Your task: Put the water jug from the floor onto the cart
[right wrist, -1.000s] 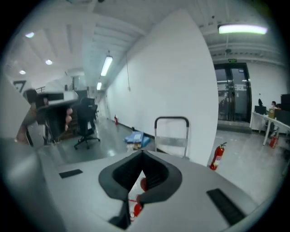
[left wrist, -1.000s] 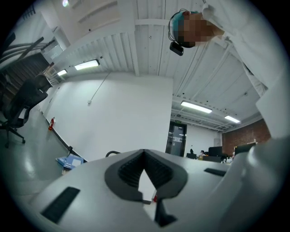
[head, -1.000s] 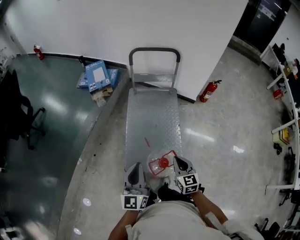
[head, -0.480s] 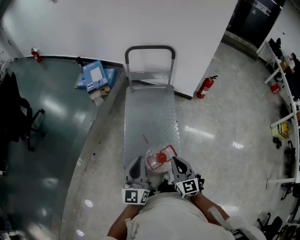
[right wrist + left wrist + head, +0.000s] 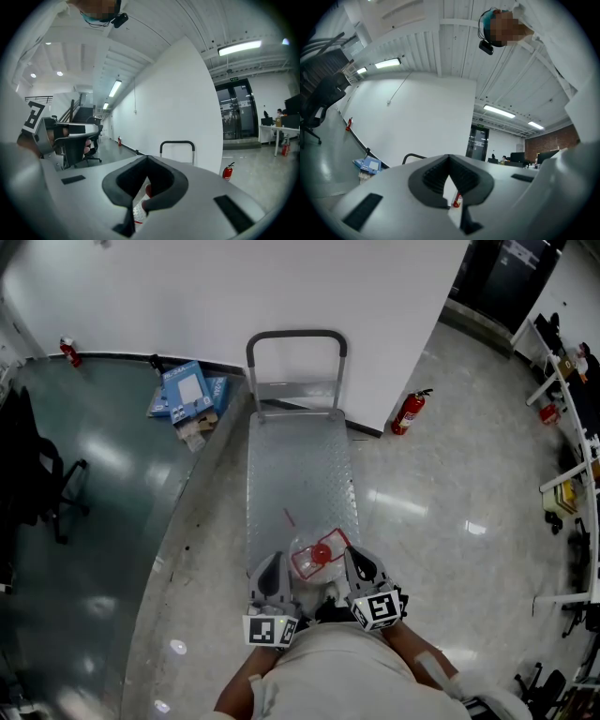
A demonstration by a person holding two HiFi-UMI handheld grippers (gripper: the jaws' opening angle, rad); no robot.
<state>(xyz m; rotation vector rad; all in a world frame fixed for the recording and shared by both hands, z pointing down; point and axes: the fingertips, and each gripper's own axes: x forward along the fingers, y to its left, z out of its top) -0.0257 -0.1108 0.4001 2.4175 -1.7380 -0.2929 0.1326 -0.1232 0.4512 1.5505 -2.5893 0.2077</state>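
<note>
A clear water jug (image 5: 316,557) with a red cap and a red-and-white label is at the near end of the grey metal cart (image 5: 300,474). My left gripper (image 5: 273,570) presses against the jug's left side and my right gripper (image 5: 357,564) against its right side. Both have their jaws shut, and the jug is squeezed between the two. In the left gripper view the jaws (image 5: 449,157) meet at the tip. In the right gripper view the jaws (image 5: 147,158) meet too, with the red cap (image 5: 148,190) showing below. The jug's base is hidden, so I cannot tell whether it rests on the deck.
The cart's handle (image 5: 296,336) stands at its far end against a white wall. A red fire extinguisher (image 5: 408,412) stands right of the cart, and blue boxes (image 5: 187,390) lie to its left. A black office chair (image 5: 37,474) is on the dark floor at left. Shelving (image 5: 572,427) lines the right edge.
The jug and both grippers have shifted slightly up and forward over the cart's near end. Both grippers stay shut against the jug.
</note>
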